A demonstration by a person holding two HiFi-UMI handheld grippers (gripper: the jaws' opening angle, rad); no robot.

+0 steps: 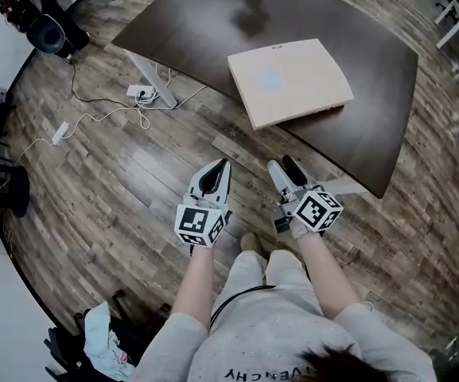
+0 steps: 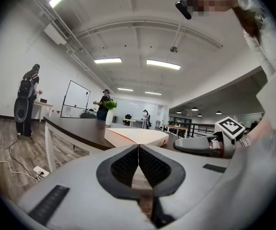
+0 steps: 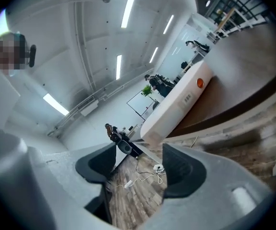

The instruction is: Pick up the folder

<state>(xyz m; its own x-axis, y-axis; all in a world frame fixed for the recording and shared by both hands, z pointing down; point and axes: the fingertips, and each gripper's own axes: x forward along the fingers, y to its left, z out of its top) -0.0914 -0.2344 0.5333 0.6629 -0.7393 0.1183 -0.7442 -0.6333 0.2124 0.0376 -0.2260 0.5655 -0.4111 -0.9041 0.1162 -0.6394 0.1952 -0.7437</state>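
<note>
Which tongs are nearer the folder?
Right. The right tongs hang just short of the folder, facing its near edge; the left tongs hang beside them, past its corner.

1. I see my grey left gripper (image 1: 219, 168) pointing forward, roughly level, its jaws pressed together with nothing between them.
2. My grey right gripper (image 1: 283, 164) sits just beside it, rolled sideways, jaws apart and empty.
3. My left forearm (image 1: 200, 281) and right forearm (image 1: 330, 275) reach ahead.

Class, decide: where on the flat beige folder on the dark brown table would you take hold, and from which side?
Grip the beige folder at the corner nearest the person, coming from that side. It lies flat on the dark brown table, but that corner seems at the table's edge, so a jaw might slip beneath.
</note>
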